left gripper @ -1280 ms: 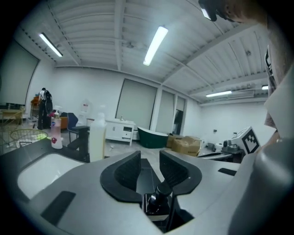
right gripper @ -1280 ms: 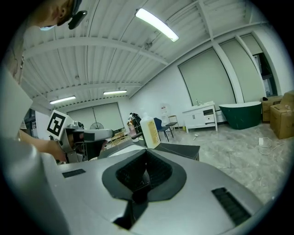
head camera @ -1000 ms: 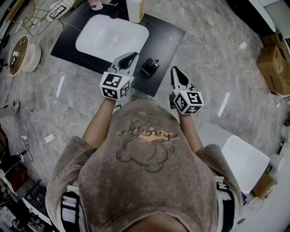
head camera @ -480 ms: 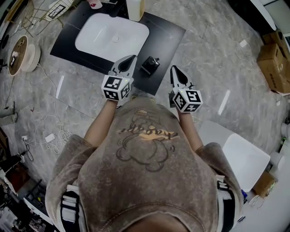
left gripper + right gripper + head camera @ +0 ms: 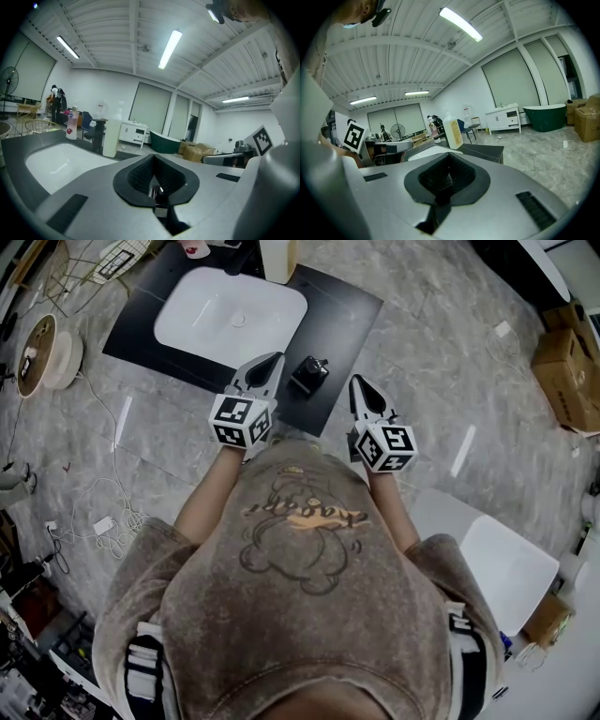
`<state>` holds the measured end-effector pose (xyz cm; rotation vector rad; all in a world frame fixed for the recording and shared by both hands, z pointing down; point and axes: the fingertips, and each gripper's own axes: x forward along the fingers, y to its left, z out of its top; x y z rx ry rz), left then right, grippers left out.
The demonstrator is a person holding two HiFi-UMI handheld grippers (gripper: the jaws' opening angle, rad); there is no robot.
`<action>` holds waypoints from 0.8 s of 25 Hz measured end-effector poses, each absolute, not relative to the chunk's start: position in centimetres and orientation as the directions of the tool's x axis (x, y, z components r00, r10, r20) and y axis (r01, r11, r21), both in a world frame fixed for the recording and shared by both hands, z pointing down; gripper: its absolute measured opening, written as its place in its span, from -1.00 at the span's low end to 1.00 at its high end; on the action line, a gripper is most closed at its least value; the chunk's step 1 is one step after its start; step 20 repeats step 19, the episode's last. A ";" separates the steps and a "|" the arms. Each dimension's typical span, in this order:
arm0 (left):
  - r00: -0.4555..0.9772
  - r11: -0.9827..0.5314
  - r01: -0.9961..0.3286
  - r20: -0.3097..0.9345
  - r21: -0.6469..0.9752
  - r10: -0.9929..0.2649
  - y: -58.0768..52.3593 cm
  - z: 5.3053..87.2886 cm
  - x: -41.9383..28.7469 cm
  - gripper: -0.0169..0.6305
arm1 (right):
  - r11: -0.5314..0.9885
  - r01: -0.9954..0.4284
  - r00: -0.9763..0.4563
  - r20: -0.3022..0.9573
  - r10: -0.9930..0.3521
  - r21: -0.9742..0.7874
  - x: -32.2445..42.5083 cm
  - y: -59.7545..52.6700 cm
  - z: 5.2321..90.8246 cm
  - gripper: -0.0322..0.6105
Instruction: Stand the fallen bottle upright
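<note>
Nearest me, both grippers hover level at the front edge of the black countertop (image 5: 352,315), well apart from each other. My left gripper (image 5: 270,362) has its jaws pressed fully together with nothing between the pads. My right gripper (image 5: 358,385) is likewise closed to a point and empty. Between the two, just past the tips and touching neither, I see the small dark bottle (image 5: 309,376) on the countertop close to its front edge, nearer the front right corner. It looks squat and tipped over, though I cannot make out its lie for certain. Beyond it the white sink basin (image 5: 272,334) fills the countertop's left half. At the far edge a tall pale bottle (image 5: 279,259) stands upright, with a pink-and-white container (image 5: 71,125) further left along that edge.
</note>
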<state>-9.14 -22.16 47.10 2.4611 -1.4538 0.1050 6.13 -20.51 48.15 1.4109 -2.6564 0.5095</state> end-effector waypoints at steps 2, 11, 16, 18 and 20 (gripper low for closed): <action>0.491 -0.452 -0.867 0.205 0.210 -0.847 -22.1 47.1 -9.1 -0.89 | 0.517 -0.819 -0.569 0.234 -0.788 -0.249 6.1 -20.5 48.1 -0.91; 0.492 -0.449 -0.866 0.214 0.223 -0.844 -22.1 46.9 -8.9 -0.89 | 0.520 -0.816 -0.573 0.232 -0.786 -0.254 6.2 -20.5 47.9 -0.91; 0.494 -0.450 -0.865 0.217 0.223 -0.842 -22.1 46.9 -8.9 -0.89 | 0.525 -0.812 -0.579 0.232 -0.782 -0.256 6.0 -20.5 47.8 -0.91; 0.493 -0.450 -0.865 0.219 0.221 -0.842 -22.1 46.8 -8.9 -0.89 | 0.527 -0.810 -0.581 0.233 -0.780 -0.256 5.9 -20.4 47.7 -0.91; 0.494 -0.450 -0.865 0.219 0.221 -0.842 -22.1 46.8 -8.9 -0.89 | 0.528 -0.810 -0.582 0.234 -0.779 -0.256 5.9 -20.4 47.7 -0.91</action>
